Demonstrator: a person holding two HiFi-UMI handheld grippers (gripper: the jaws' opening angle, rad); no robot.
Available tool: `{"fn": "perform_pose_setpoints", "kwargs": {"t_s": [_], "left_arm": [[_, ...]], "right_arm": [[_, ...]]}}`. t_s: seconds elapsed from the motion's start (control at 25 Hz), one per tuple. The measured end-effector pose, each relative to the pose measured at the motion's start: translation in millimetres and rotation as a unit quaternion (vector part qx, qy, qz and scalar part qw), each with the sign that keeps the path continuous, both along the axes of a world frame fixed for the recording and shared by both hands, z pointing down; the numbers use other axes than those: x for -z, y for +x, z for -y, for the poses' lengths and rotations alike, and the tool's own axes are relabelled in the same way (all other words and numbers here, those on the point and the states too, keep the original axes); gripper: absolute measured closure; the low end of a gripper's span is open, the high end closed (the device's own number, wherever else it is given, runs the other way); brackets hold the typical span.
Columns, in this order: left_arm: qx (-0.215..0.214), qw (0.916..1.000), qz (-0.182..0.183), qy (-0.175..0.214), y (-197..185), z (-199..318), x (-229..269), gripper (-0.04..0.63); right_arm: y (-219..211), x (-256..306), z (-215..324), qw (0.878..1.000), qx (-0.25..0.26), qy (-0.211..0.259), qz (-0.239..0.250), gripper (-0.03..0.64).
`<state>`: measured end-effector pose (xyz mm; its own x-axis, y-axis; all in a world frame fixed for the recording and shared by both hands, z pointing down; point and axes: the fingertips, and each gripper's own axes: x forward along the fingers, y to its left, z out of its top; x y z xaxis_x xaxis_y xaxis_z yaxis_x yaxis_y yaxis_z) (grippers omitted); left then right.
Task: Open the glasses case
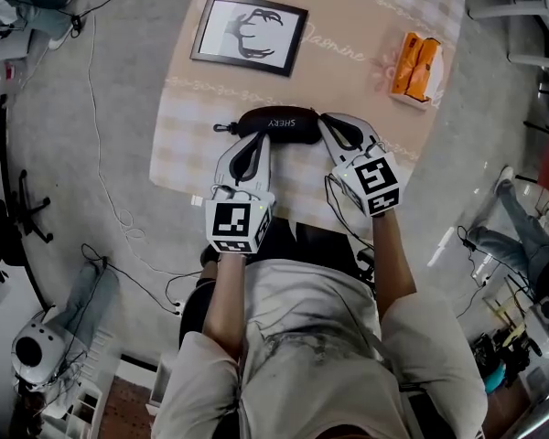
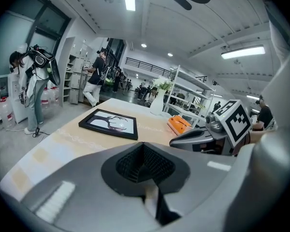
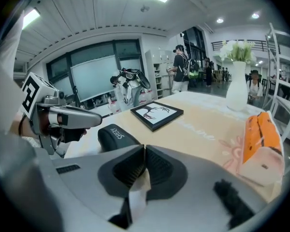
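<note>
the glasses case [image 1: 279, 123] lies crosswise near the near edge of the tabletop [image 1: 178, 135]. it's closed, label up, with a small pull or loop at its left end.

your left gripper [image 1: 254, 143] sits at the case's near left side and your right gripper [image 1: 331, 126] at its right end. the head view doesn't show whether either one touches it.

both pairs of fingers are clenched on nothing, the pads meeting in each gripper view.

judgement: you bracket the case so one side can pin it while the other works the opening. the fingers must part before any grip.

the picture frame [image 1: 249, 33] and the orange pack [image 1: 416, 67] lie on the far side, well apart from the case and out of your way.
</note>
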<state>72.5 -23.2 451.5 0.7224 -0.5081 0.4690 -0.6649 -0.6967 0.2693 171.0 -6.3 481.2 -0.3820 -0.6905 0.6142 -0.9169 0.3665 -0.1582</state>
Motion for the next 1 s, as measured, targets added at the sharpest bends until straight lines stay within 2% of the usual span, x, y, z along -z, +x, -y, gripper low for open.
{"fn": "perform_pose_setpoints", "kwargs": {"t_s": [0.16, 0.64, 1.0], "left_arm": [[0.003, 1.0000, 0.002, -0.007, -1, 0, -6, 0.591], [0.020, 0.9994, 0.011, -0.024, -20, -4, -16, 0.591], [0.039, 0.9987, 0.018, -0.025, -37, -4, -15, 0.591]], "right_arm": [[-2, 2, -4, 1.000, -0.002, 0.004, 0.009, 0.600], [-43, 7, -31, 0.998, 0.038, -0.001, 0.043, 0.600], [-71, 8, -45, 0.996, 0.083, -0.004, 0.040, 0.600]]}}
